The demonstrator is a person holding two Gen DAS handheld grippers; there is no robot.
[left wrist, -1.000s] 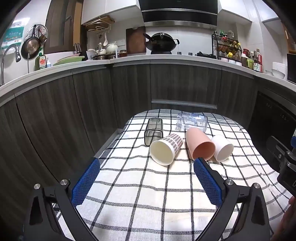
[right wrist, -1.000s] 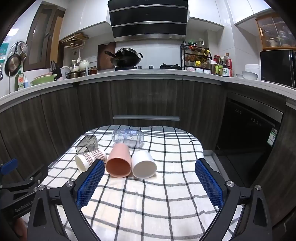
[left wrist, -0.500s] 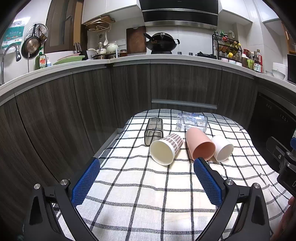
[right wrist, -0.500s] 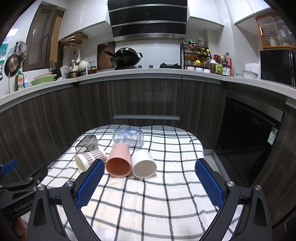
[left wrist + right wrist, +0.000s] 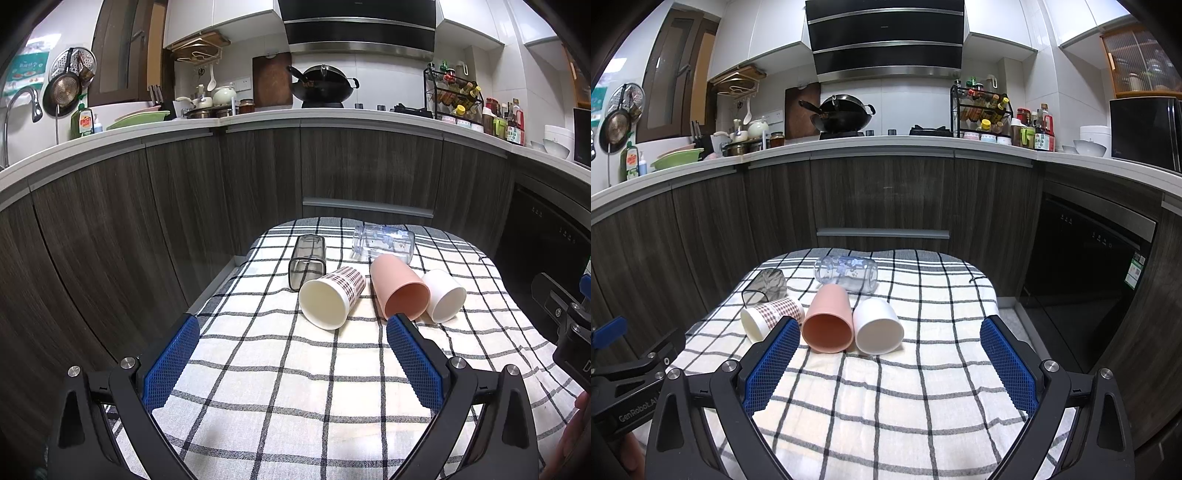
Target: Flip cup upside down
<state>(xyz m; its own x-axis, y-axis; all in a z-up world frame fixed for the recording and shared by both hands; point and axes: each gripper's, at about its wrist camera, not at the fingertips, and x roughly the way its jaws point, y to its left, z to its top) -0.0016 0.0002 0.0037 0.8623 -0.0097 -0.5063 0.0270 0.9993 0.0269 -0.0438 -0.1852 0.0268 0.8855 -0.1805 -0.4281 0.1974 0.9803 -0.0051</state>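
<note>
Five cups are lying on their sides on a black-and-white checked cloth (image 5: 288, 373) covering a small table. Taking the salmon-pink plastic cup (image 5: 397, 288) as the landmark: it is lying near the middle of the group with its open mouth facing the cameras. A small white cup (image 5: 443, 295) is lying against its right side, touching it. A cream paper cup with a brown houndstooth pattern (image 5: 332, 295) is lying just to its left, close beside it. Beyond that paper cup, a smoky grey transparent square-sided tumbler (image 5: 308, 258) is lying on the cloth. Just behind the pink cup, a clear glass printed with blue figures (image 5: 382, 242) is lying crosswise.

The left gripper (image 5: 291, 328) is hovering over the cloth short of the pink cup, its blue-padded fingers (image 5: 171, 365) spread wide and holding nothing. The right gripper (image 5: 888, 328) is likewise hovering with fingers (image 5: 1006, 369) wide apart and empty; its left pad is sitting just in front of the gap between the paper cup (image 5: 772, 317) and the pink cup (image 5: 829, 321), in that view.
</note>
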